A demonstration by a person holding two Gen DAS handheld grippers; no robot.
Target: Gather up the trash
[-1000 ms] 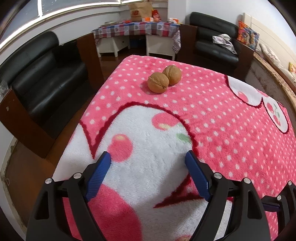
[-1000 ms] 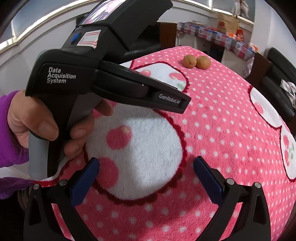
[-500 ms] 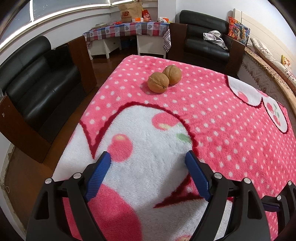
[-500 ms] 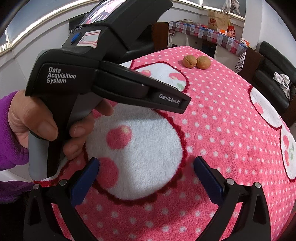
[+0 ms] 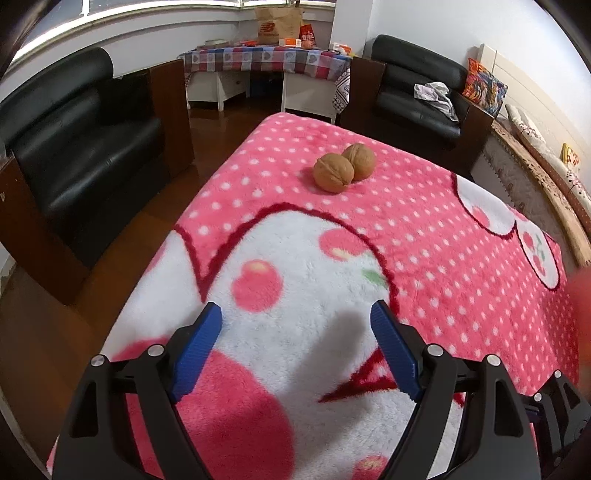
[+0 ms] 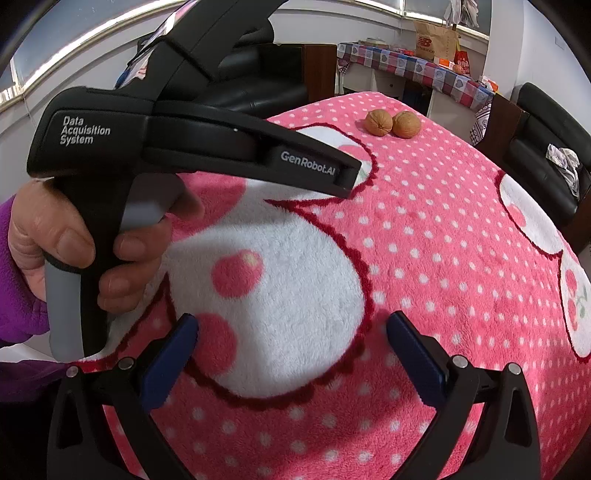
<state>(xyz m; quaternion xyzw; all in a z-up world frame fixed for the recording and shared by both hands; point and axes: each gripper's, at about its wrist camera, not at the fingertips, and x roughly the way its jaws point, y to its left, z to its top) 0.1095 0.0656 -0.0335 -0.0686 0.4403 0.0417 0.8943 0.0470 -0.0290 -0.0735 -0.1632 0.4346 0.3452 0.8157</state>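
We work over the fleece blanket. Left gripper and right gripper both gape, empty. Two touching walnuts lie far ahead. Risk: round shells may roll from a misaligned pinch.

A pink polka-dot blanket is lying under and ahead of the jaws; 2 black sofas are standing beyond it, 1 to the left, 1 ahead to the right; a checked-cloth table is sitting straight ahead, carrying a paper bag.
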